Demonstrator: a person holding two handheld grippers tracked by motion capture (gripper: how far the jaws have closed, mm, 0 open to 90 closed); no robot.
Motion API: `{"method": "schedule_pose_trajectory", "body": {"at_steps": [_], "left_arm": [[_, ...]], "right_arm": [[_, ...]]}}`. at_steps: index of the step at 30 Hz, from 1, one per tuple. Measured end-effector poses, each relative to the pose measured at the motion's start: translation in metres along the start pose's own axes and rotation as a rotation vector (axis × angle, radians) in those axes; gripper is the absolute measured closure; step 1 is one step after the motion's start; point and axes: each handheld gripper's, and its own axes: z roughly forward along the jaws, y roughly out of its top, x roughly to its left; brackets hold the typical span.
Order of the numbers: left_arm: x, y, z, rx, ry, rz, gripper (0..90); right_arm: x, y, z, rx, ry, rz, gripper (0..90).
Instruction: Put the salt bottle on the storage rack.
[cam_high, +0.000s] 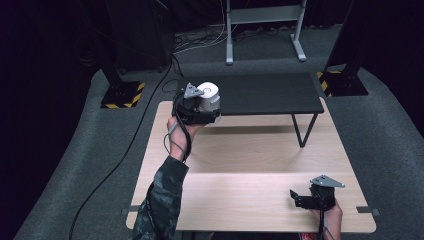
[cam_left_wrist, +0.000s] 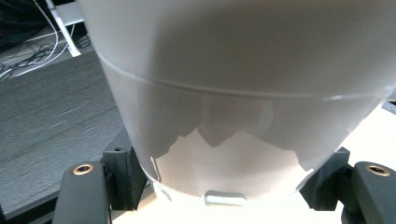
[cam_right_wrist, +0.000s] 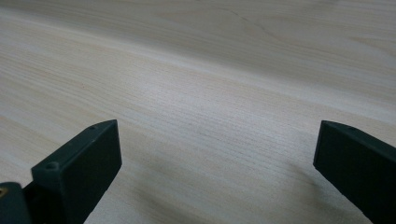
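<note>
Left gripper (cam_high: 207, 107) jaws clamp 1 white cup (cam_high: 209, 96), right gripper (cam_high: 295, 197) jaws wide, 1 table (cam_high: 250, 200)

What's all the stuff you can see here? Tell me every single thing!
white container: one, white, gripped by the left gripper at the near left corner of the shelf
table: one, pale wood, middle of the room
raised shelf: one, black, on thin legs at the table's far edge
metal stand: one, grey, on the floor behind the table
post bases: two, black with yellow stripes, far left and far right on the floor
cables: several, black and white, on the grey floor
left gripper: one, black, jaws pressed on the container
right gripper: one, black, jaws apart just above the table near its right front corner
sleeve: one, dark patterned, on the left arm
</note>
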Motion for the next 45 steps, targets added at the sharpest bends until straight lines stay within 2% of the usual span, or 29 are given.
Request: {"method": "schedule_pose_trajectory", "body": {"at_steps": [19, 32, 45], "left_arm": [[0.021, 0.006, 0.014, 0.031, 0.071, -0.062, 29.9], [0.034, 0.01, 0.025, 0.028, 0.107, -0.094, 29.9], [0.034, -0.002, 0.029, -0.019, 0.121, -0.073, 29.6]], "right_arm": [[0.0, 0.0, 0.0, 0.001, 0.002, 0.0, 0.0], [-0.001, 0.0, 0.0, 0.001, 0.003, 0.0, 0.0], [0.0, 0.0, 0.0, -0.003, 0.0, 0.0, 0.0]]}}
